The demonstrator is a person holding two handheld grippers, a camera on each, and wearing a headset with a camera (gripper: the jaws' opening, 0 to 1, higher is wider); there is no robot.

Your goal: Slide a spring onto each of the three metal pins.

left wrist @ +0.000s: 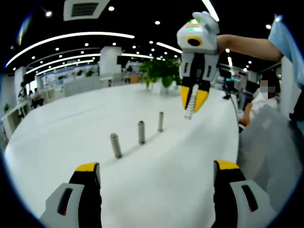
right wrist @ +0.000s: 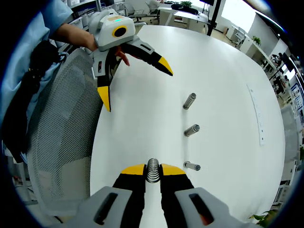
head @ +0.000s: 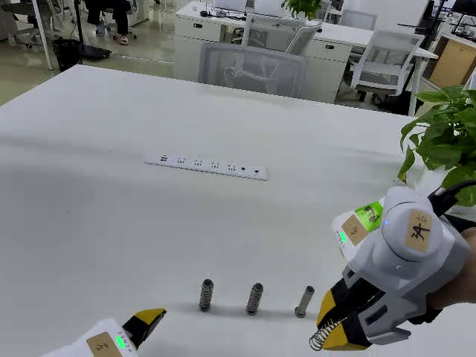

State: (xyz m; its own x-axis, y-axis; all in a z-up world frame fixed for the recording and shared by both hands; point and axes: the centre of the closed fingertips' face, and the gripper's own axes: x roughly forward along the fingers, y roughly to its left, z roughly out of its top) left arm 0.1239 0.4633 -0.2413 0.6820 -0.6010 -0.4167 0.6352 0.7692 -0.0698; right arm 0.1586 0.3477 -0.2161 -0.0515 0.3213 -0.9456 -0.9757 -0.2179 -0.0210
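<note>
So two spring-covered metal pins (head: 206, 294) (head: 255, 297) look done. Lower right, right gripper (head: 327, 331) fingers hold a silver coil spring (head: 318, 338) near the bare grey pin (head: 304, 301); left gripper (left wrist: 156, 165) fingers spread wide.

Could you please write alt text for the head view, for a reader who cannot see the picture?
The right claw holds a spring just right of a bare pin on a white table. The middle pin and the left pin already carry springs. A power strip lies farther back.
</note>
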